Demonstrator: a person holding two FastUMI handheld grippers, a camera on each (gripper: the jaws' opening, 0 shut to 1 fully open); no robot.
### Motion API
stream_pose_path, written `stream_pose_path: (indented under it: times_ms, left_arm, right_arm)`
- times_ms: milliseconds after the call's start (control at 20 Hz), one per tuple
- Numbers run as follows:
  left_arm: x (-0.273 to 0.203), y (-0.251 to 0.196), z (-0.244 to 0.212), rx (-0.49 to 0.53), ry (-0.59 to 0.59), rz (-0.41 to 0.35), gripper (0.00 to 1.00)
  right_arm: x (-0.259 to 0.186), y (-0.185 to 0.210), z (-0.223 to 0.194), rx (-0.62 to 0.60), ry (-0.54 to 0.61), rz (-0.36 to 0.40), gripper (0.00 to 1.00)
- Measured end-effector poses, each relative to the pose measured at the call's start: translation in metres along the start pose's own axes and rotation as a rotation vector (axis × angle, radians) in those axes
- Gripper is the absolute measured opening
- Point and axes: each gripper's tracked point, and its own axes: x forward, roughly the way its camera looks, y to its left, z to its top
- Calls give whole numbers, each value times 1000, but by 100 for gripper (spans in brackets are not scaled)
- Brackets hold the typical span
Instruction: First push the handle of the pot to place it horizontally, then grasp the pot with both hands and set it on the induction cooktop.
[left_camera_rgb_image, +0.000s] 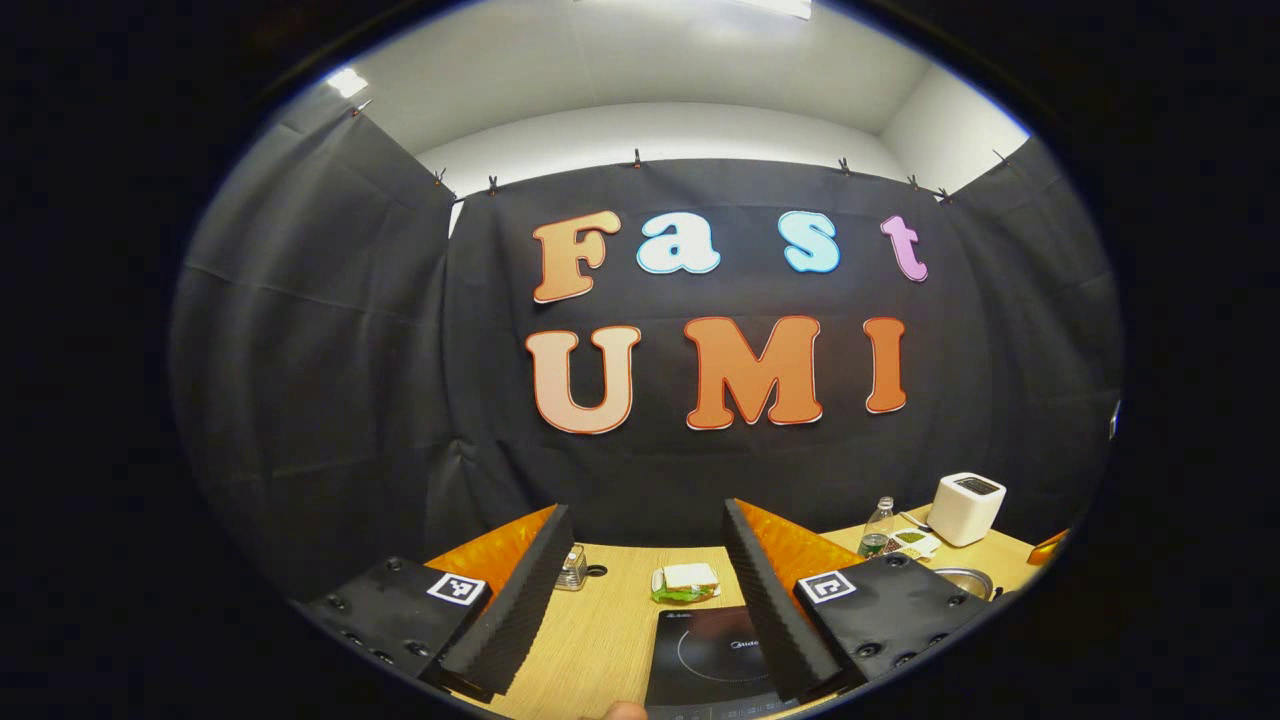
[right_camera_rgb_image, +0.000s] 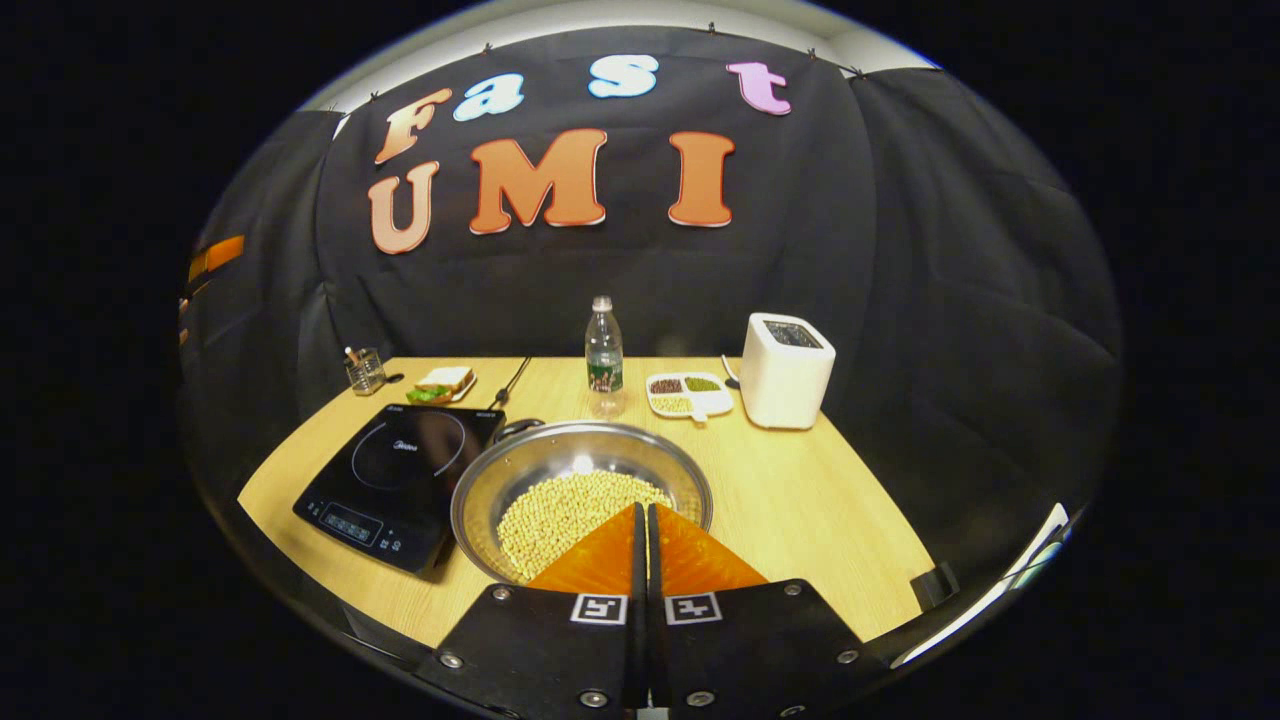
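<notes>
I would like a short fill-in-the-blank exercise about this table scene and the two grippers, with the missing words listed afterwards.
1. The round steel pot holds pale ____.
2. The black induction cooktop lies on the wooden table, to the ____ of the pot in the right gripper view.
3. The right gripper has its fingers ____.
4. The left gripper has its fingers ____.

Missing words: beans; left; shut; open
</notes>
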Motion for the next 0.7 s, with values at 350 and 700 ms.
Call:
stream_pose_path:
  times_ms: [350, 700]
  left_arm:
    - [2, 4, -5, -4, 18, 13, 98]
    - [3, 0, -6, -2, 25, 1, 98]
  right_arm:
    - [12, 4, -58, -10, 142, 30, 0]
    - [25, 13, -107, -2, 272, 56, 0]
